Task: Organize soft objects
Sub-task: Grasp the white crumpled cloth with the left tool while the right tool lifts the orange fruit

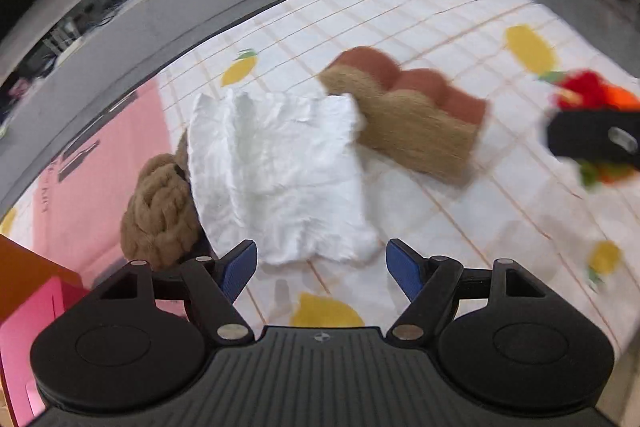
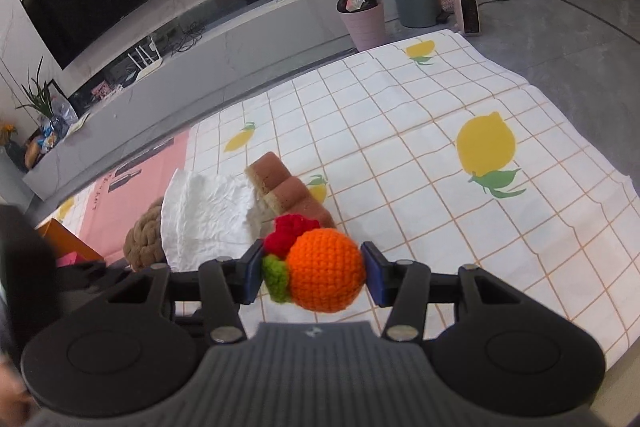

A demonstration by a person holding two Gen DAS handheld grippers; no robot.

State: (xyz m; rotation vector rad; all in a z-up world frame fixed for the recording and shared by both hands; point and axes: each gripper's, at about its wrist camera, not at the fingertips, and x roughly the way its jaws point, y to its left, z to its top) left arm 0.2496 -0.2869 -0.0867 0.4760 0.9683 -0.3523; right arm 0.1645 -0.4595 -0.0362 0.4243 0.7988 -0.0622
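over the lemon-print cloth (image 1: 440, 39), left wrist view: left tool (image 1: 320, 259) spread wide, nothing between the blue pads, just above the near edge of a white fluffy cloth (image 1: 276, 171). a tan braided knot (image 1: 160, 215) lies partly under that cloth, a brown toast-shaped plush (image 1: 416, 115) touches its far corner. right wrist view: right tool (image 2: 312, 269) clamped on a crochet orange (image 2: 326, 271) with red and green bits, held off the cloth.
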